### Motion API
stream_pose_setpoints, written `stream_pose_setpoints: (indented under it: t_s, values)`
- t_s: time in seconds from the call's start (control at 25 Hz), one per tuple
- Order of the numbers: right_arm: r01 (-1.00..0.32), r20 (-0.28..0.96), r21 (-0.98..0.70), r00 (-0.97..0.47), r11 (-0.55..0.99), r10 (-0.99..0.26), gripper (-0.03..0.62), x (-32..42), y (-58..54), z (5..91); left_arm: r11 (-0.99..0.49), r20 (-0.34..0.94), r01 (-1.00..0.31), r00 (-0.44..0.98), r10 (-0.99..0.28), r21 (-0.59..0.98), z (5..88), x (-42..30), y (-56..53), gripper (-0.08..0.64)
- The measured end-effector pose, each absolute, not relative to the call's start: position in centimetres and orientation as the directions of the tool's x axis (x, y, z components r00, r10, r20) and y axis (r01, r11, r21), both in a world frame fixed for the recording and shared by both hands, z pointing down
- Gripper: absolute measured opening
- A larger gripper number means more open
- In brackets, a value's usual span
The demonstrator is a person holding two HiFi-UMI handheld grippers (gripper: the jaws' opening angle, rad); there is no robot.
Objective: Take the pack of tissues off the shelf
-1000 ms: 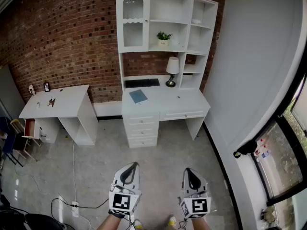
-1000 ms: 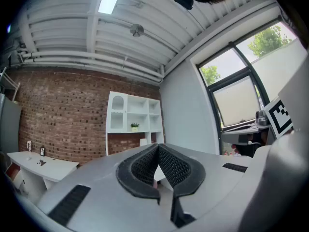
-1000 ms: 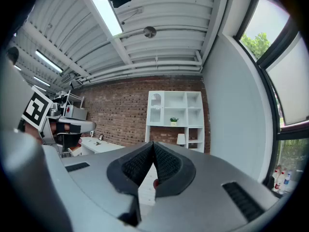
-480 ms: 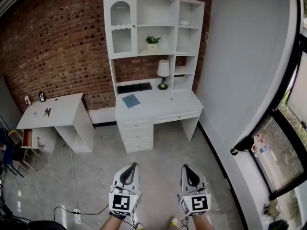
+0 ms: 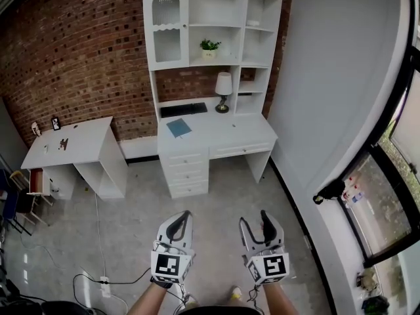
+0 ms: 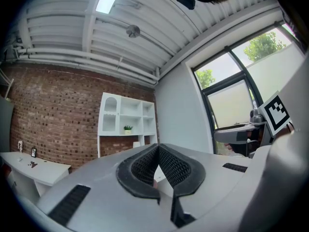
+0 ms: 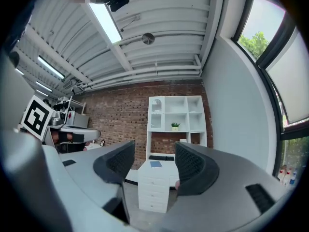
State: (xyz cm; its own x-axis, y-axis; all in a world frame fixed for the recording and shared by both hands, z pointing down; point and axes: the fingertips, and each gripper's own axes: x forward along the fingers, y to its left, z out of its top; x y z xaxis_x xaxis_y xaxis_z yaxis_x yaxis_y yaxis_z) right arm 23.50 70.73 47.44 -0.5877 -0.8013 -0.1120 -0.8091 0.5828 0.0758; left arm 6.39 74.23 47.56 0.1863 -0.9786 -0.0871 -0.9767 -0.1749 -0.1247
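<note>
The task has hardly begun: the white shelf unit (image 5: 216, 6) over the drawer desk (image 5: 252, 135) stands far across the floor, and both grippers hang low in the head view, well apart from it. The approach, the reach, the grasp and the lift-off are all left to do. The left gripper (image 5: 186, 214) has its jaws pressed together with nothing in them. The right gripper (image 5: 254, 220) is opening its jaws, and only the distant furniture shows through the gap. Counted from large to small, there is one shelf unit on one drawer desk and one lower side desk (image 5: 85, 140) to its left. There are two grippers, one lamp (image 5: 224, 87), one dark keyboard (image 5: 180, 109), one blue notebook (image 5: 178, 128) and one potted plant (image 5: 209, 48) on the middle shelf. One small pale object (image 5: 252, 23) sits in the upper right compartment. It is probably the pack of tissues, though it is too small to tell for certain.
</note>
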Motion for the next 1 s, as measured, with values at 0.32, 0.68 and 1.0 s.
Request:
stream_pose_setpoints:
  t_s: [0.32,0.68,1.0]
  values:
    - [-0.842,-0.103,0.056,-0.539,0.537,-0.836,0.259,19.3,72.1,48.2,-0.206,-0.082,-0.973,0.215,-0.973,-0.108,48.7,1.2,75.4,0.017]
    - [-0.87,-0.067,0.07,-0.491,0.487,-0.868,0.259,18.0,70.6,49.3,-0.257,-0.057,-0.962,0.262,-0.963,-0.091,50.3,-0.8,72.1,0.017]
    - [-0.881,-0.086,0.017,-0.473,0.473,-0.877,0.259,18.0,57.6,50.3,-0.251,-0.044,-0.961,0.257,-0.965,-0.111,51.4,-1.5,60.4,0.017]
